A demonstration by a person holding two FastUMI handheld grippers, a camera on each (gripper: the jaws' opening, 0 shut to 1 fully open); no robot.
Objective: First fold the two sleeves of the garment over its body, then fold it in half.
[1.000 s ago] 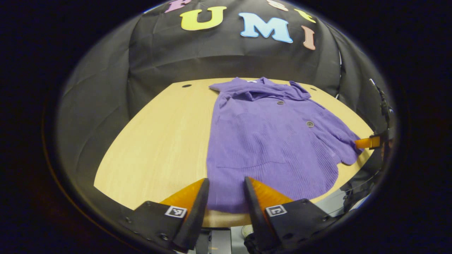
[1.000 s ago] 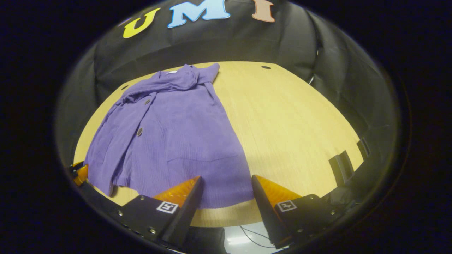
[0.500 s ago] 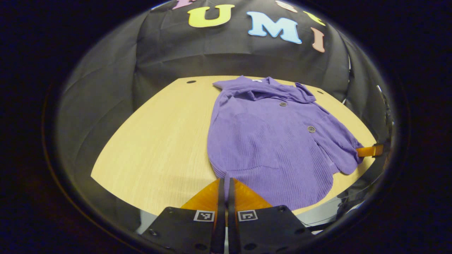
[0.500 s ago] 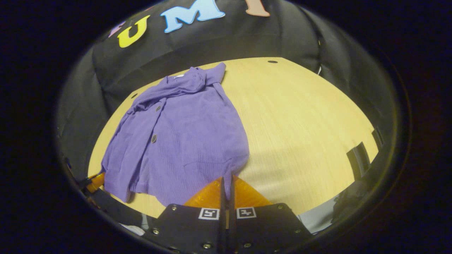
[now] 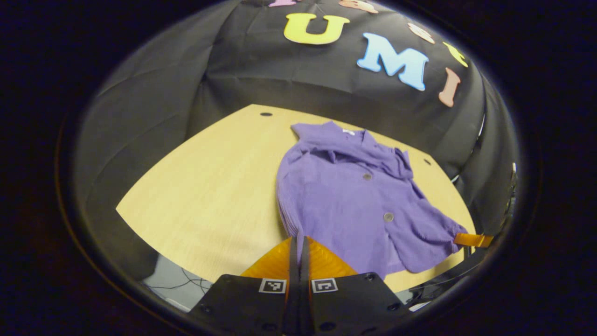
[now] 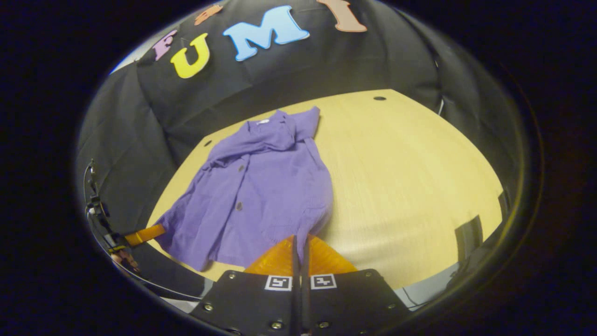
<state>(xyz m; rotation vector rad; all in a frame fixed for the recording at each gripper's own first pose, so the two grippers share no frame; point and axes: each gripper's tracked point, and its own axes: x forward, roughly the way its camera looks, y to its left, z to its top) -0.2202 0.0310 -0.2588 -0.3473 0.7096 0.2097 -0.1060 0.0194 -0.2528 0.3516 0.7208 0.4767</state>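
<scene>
The purple garment [image 5: 347, 196] lies on the light wooden desk [image 5: 210, 186], collar end toward the booth's black wall and hem end toward the near edge. In the left gripper view, the sleeves appear already laid over the body near the collar, where the cloth is bunched; two dark buttons [image 5: 367, 176] show down the front.

Left gripper [image 5: 298, 247]: jaws closed together with a narrow strip of the purple hem pinched between them. The near left corner of the garment rises from the desk to meet the fingertips, and the cloth beside it is rippled along the edge.

Right gripper [image 6: 299, 247]: jaws likewise closed, with a thin tail of purple cloth running down between them. The near right corner of the garment is drawn up off the desk toward this gripper, leaving a fold in the hem beside it.

In the left gripper view, one finger of the other gripper [image 5: 472, 240] shows at the far right, touching the hem corner. In the right gripper view, a finger of the other gripper [image 6: 143, 234] shows at the far left, touching the opposite hem corner.

The hem between the two held corners sags toward the desk. The collar end rests flat. A small dark hole [image 6: 379, 98] sits in the desk near the far corner.
</scene>
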